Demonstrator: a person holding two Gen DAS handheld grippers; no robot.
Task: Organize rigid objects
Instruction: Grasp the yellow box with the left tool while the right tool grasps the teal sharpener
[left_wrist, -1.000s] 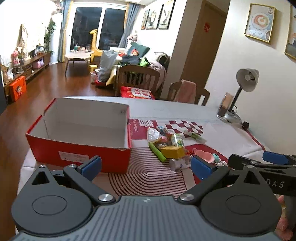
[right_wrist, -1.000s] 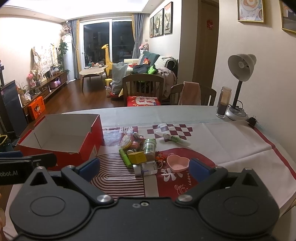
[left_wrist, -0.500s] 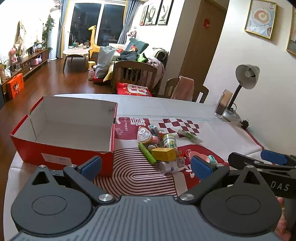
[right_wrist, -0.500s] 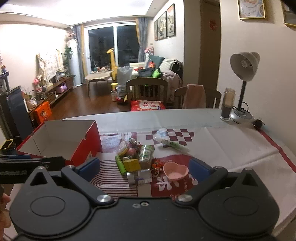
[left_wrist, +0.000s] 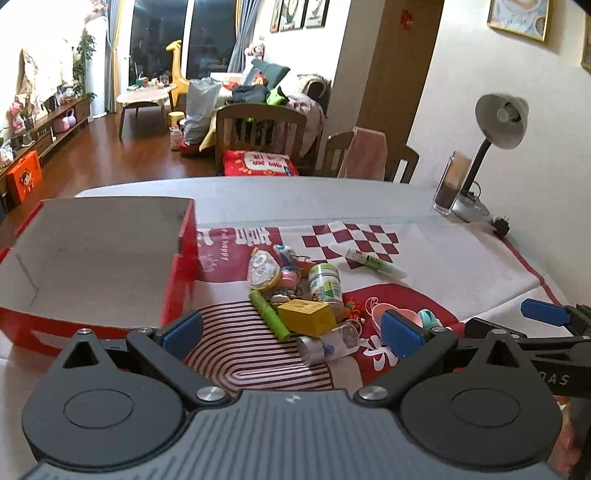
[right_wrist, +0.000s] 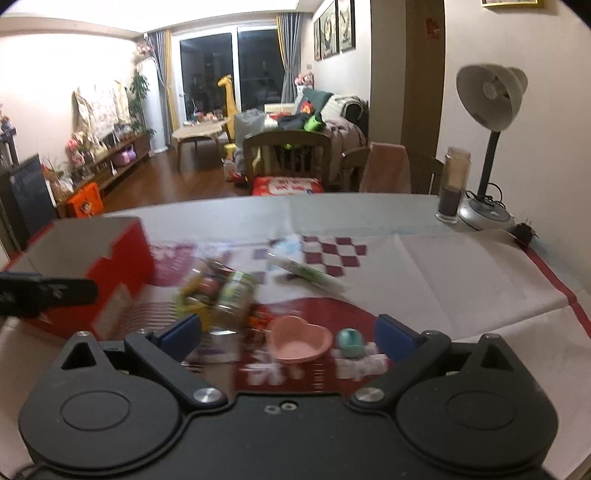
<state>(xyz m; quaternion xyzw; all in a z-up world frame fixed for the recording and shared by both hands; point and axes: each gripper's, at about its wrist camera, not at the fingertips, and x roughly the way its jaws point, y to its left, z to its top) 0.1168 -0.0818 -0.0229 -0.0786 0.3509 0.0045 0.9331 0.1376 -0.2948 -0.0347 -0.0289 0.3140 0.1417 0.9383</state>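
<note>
While nothing is lying inside it yet, the scene is reading as a task at its very start:

Red box (left_wrist: 92, 258): sitting open at the left of the tabletop (left_wrist: 461, 266), its white inside showing bare as far as the left wrist view is reaching; nothing is looking sorted yet.

Left gripper (left_wrist: 291, 328): hovering low over the near edge of the striped cloth, its fingers standing wide apart and holding nothing; the pile is lying just beyond them.

Pile of small things: crowding together just right of the box, all still waiting on the cloth. A green marker (left_wrist: 269, 315) is lying beside a yellow block (left_wrist: 306, 317), a green-labelled jar (left_wrist: 325, 286) is standing behind them, a round clear packet (left_wrist: 263, 271) is resting at the back, and a clear tube (left_wrist: 328, 345) is lying nearest the fingers.

White pen (left_wrist: 367, 260): lying apart from the pile on the chequered patch, further back.

Pink heart dish (right_wrist: 299, 341): sitting right of the pile, with a small teal piece (right_wrist: 351, 341) just beside it.

Right gripper (right_wrist: 288, 336): hanging over the pink dish and teal piece, its fingers spread wide, having just been narrowing a little, with nothing clamped; the dish is showing between them but not touched.

Remaining: by my judgement everything is still waiting to be picked up and placed in the box.
</note>
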